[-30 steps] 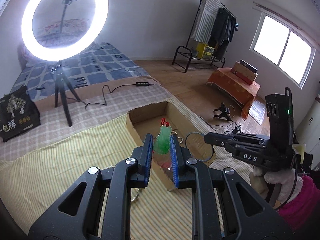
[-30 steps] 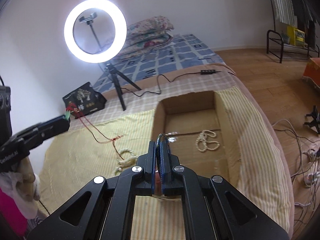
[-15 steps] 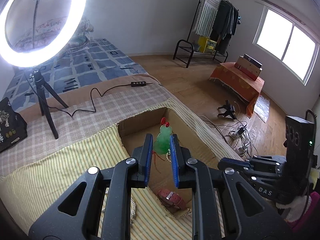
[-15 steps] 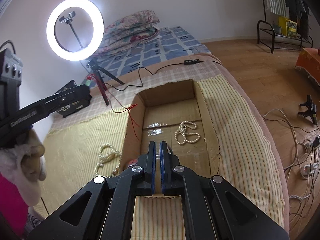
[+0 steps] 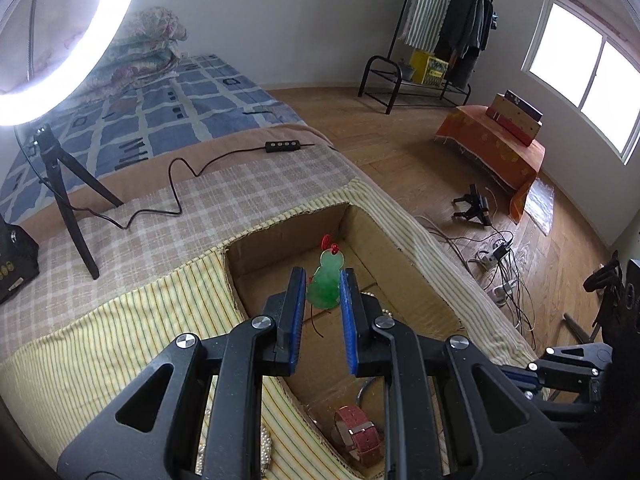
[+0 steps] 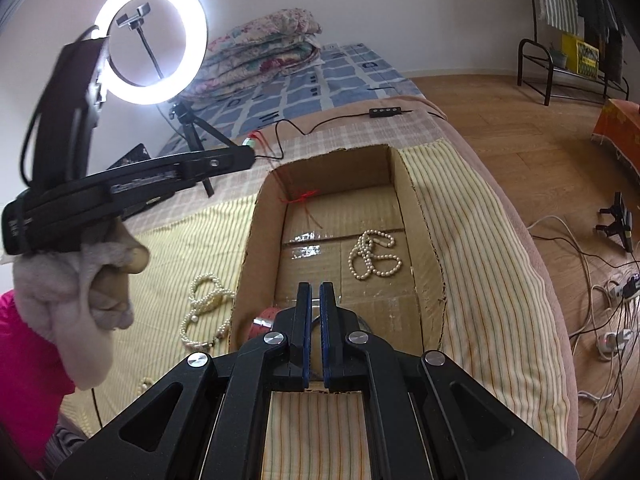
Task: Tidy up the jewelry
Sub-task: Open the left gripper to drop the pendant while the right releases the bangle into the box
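My left gripper [image 5: 320,284] is shut on a green jade pendant [image 5: 326,282] with a red cord, held above the open cardboard box [image 5: 404,268]. In the right wrist view the left gripper [image 6: 244,152] is over the box's far left corner and the red cord [image 6: 306,200] hangs into the box [image 6: 430,240]. My right gripper [image 6: 315,296] has its jaws nearly closed with nothing visibly between them, low over the box's near end. A pearl necklace [image 6: 374,256] lies in the box. A red-strapped watch [image 5: 356,432] lies at the near end, beside a thin bangle [image 5: 366,390].
More pearl strands [image 6: 204,304] lie on the striped yellow cloth [image 6: 480,264] left of the box. A ring light on a tripod [image 6: 150,40] stands behind, with its cable [image 5: 176,184] across the checked blanket. The bed edge drops to the floor at right.
The left gripper carried the pendant further over the box, the cord now hanging inside. The right gripper let go of the bangle, now in the box, and drew back to its near end.
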